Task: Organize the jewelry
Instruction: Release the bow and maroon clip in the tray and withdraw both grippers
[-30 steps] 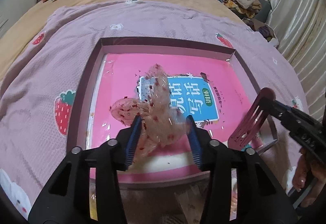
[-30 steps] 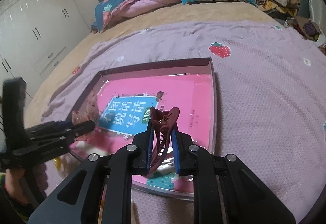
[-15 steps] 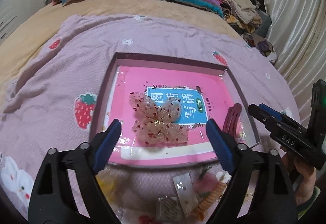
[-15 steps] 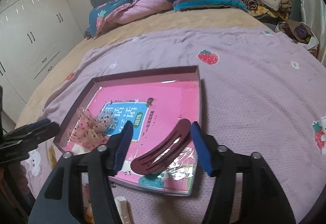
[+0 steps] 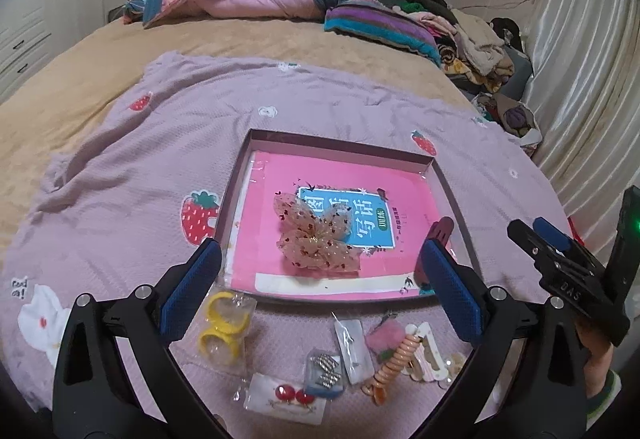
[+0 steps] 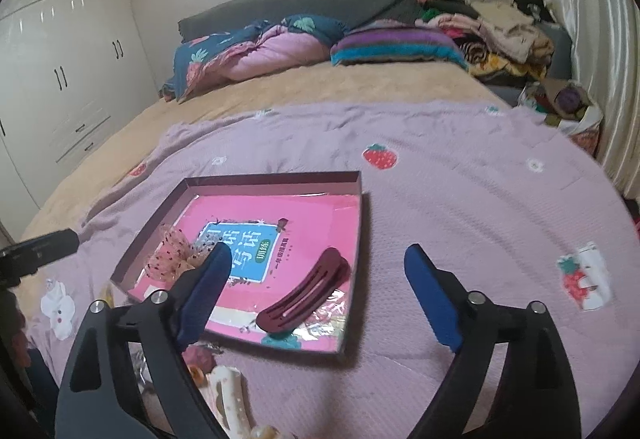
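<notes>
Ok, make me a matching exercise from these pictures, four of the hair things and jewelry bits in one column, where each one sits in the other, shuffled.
Things:
1. sheer bow
2. dark red hair clip
3. yellow rings
4. red earrings

Places:
A. in the tray, near its right wall
B. bagged, on the blanket just outside the tray's near left corner
C. in the tray, partly over the blue label
D. on a white card, on the blanket nearest the camera

Pairs: 1-C, 2-A, 3-B, 4-D

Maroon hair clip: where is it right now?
The maroon hair clip lies flat in the tray, near its right front corner in the right wrist view, right of the sheer bow, in neither gripper.
</notes>
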`<move>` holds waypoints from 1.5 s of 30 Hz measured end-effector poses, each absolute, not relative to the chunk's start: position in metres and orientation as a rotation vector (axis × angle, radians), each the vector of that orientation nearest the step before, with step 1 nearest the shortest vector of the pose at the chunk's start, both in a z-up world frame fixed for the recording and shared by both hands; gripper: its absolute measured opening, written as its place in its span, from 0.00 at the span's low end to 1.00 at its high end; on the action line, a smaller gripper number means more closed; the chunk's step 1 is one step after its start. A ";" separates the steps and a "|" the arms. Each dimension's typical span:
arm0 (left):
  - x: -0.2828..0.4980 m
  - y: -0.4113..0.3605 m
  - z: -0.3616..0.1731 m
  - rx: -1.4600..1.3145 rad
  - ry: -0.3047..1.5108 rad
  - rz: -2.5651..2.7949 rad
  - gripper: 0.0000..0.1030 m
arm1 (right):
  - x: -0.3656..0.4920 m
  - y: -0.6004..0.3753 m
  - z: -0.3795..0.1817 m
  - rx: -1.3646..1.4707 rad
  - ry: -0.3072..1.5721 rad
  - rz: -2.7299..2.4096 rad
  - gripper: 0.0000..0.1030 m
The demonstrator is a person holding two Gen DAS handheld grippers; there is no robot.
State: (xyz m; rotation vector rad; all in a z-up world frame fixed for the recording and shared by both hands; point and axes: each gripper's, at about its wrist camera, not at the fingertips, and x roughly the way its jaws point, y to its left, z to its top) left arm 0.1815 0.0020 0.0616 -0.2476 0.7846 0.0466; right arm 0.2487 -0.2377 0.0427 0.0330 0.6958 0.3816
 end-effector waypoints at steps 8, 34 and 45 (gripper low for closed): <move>0.163 0.003 0.075 -0.235 0.752 0.030 0.91 | 0.210 -0.242 0.079 0.043 0.620 0.398 0.91; 0.099 0.003 0.092 -0.216 0.686 -0.016 0.91 | 0.126 -0.244 0.100 -0.012 0.559 0.408 0.92; 0.080 -0.004 0.081 -0.170 0.706 -0.014 0.91 | 0.102 -0.240 0.093 -0.057 0.574 0.420 0.92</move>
